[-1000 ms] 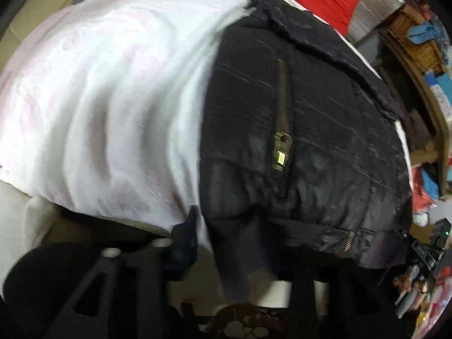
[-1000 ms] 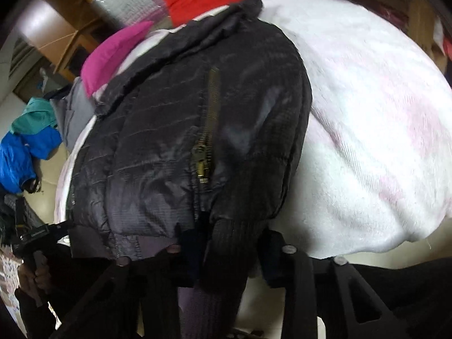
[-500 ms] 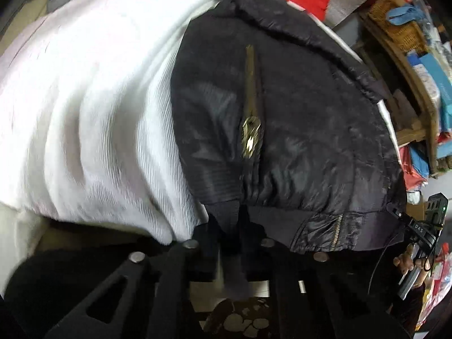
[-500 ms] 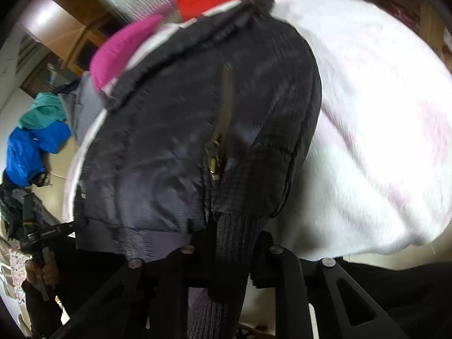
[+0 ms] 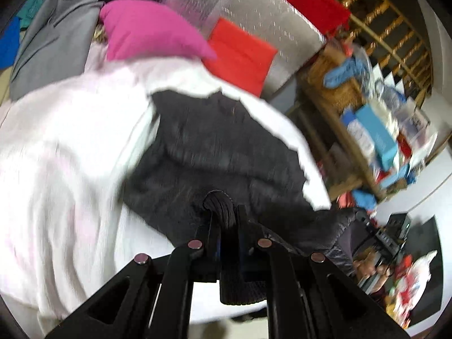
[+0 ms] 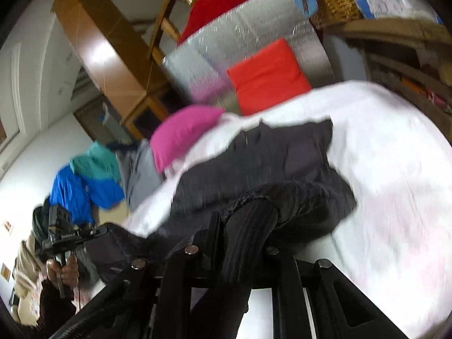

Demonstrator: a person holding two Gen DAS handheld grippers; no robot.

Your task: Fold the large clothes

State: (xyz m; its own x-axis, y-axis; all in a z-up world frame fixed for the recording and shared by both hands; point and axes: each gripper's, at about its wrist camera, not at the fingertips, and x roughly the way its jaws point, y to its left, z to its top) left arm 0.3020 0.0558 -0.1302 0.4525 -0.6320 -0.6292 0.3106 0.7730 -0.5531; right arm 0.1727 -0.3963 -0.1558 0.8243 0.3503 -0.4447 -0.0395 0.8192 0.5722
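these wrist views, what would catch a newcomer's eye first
The black jacket sprawled over the white blanket at centre, each ribbed cuff pinched: one in the left tool, one in the right tool. Behind it, a bright pink pillow and a red cushion stand out at the far edge of the blanket.

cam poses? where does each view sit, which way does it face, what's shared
Left wrist: sits on the left gripper, looks along its fingers, down at the black jacket on the white blanket; its jaws clamp a ribbed cuff.
Right wrist: sits on the right gripper, facing likewise, clamping the other ribbed cuff; the left gripper and the person's hand show at the left edge.
Shared: jacket, blanket, pink pillow, red cushion.
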